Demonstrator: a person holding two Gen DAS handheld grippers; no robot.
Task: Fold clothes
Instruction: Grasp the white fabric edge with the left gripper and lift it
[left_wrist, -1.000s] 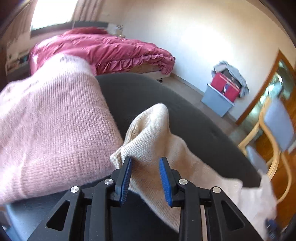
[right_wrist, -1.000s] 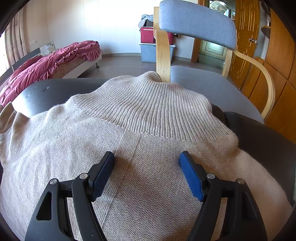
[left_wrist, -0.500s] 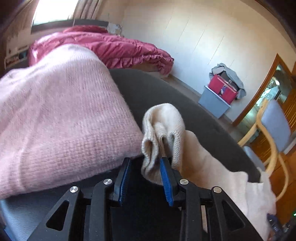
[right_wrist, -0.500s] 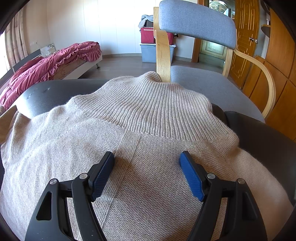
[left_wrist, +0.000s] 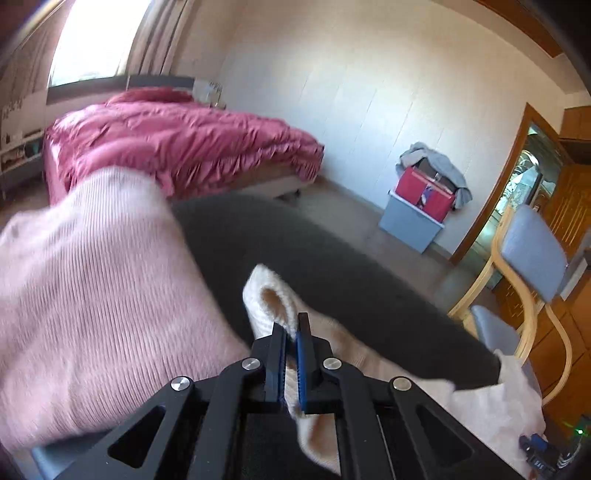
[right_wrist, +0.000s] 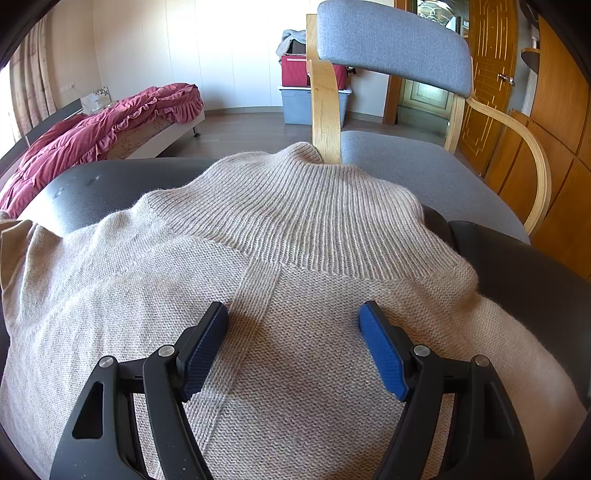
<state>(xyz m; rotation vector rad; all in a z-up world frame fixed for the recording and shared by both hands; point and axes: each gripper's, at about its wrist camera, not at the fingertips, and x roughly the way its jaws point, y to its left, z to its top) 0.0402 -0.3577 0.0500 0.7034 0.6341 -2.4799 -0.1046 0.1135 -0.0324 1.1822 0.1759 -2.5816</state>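
Pinching the beige sweater's cuff (left_wrist: 269, 310), the left gripper (left_wrist: 291, 343) had just closed its jaws; the right gripper (right_wrist: 293, 332) hovered wide open, empty, above the sweater's body (right_wrist: 295, 229).

Left tongs (left_wrist: 291, 334) clamped tight; right tongs (right_wrist: 293, 319) spread wide.

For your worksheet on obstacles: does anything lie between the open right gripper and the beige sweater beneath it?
Nothing visible does: the right gripper stands open directly over the beige sweater, with bare knit between its fingers.
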